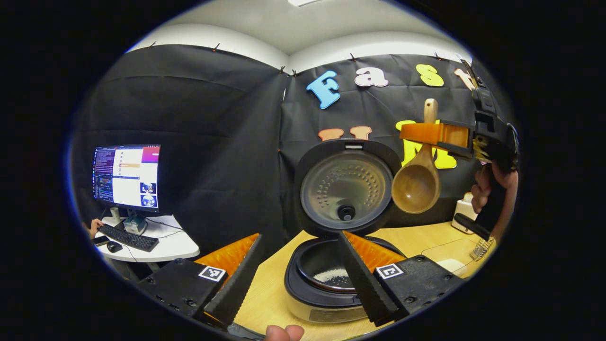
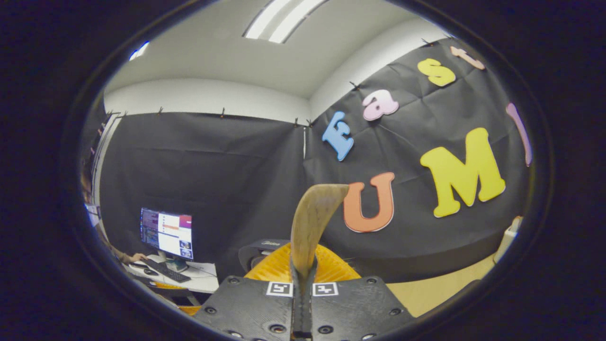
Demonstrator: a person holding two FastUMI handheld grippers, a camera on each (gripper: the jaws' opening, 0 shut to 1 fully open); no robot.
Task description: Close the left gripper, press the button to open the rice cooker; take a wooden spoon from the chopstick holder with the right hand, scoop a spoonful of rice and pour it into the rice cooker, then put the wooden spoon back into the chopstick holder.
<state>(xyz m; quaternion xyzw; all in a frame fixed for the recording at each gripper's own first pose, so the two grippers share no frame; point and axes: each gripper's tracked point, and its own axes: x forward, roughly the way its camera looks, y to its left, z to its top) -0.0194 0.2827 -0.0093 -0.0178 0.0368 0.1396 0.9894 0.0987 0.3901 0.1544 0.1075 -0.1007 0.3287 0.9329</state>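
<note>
From the left gripper view I see my left gripper [image 1: 298, 274] low in front of me, its two fingers spread wide apart with nothing between them, and a fingertip of the hand holding it [image 1: 283, 333] pokes in at the very bottom edge. Through the gap between those fingers sits the round rice cooker with a dark rim and pale body [image 1: 322, 303], standing on the light wooden table [image 1: 421, 239]; its lid [image 1: 348, 187] is swung up and stands upright behind the pot, the metal inner plate facing me. A small patch of white rice [image 1: 334, 274] lies at the bottom of the dark inner pot. Above and to the right of the open pot, my right gripper [image 1: 438, 135] is pinching the handle of the light brown wooden spoon [image 1: 416, 182], which hangs bowl-down beside the raised lid; the bowl looks empty, though I can't be sure from this angle. The hand holding that gripper [image 1: 483, 187] is at the far right, and below it I think I make out a wire chopstick holder [image 1: 483, 246] at the table's edge, too small to be sure. In the right gripper view the fingers are pressed together on the spoon handle [image 2: 310, 222], which rises straight up between them. Farther off on the left, a lit computer monitor [image 1: 127, 176] and a black keyboard [image 1: 128, 237] stand on a white desk [image 1: 170, 244].
</note>
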